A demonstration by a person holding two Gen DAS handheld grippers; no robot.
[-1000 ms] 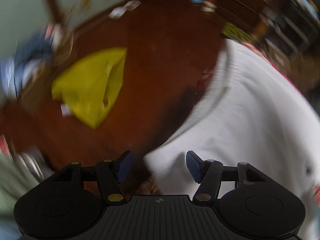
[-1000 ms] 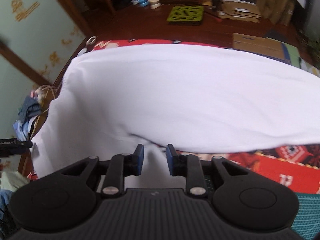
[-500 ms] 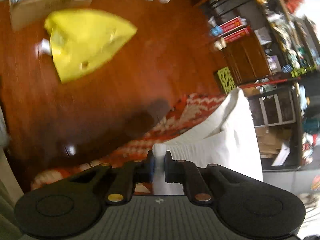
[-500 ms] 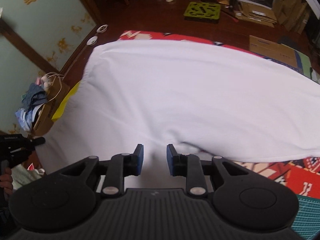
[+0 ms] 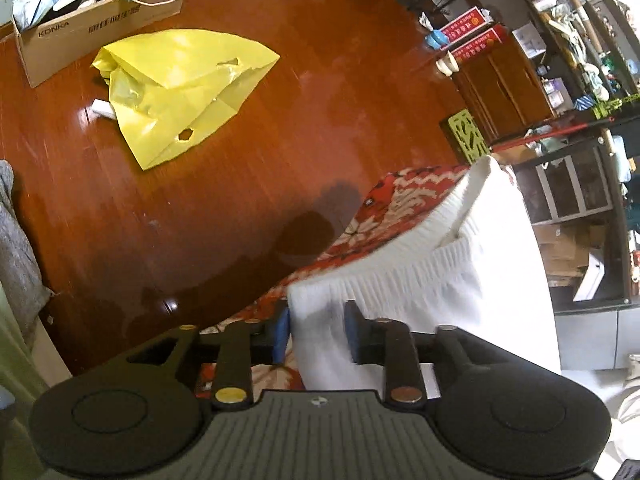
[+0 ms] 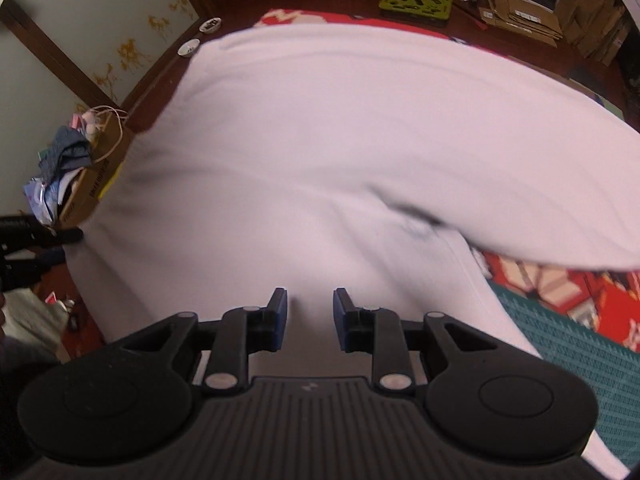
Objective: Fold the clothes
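White garment [image 6: 340, 140] lies between the parted fingers of left hand-held gripper [image 5: 316, 330] and right hand-held gripper [image 6: 307, 318]; ungripped, its folded edge could slump.

The white knit garment [image 6: 360, 152] is motion-blurred in the right wrist view and runs off the frame's right edge — its full outline cannot be told. It hides most of the red patterned blanket [image 6: 560, 280] beneath.
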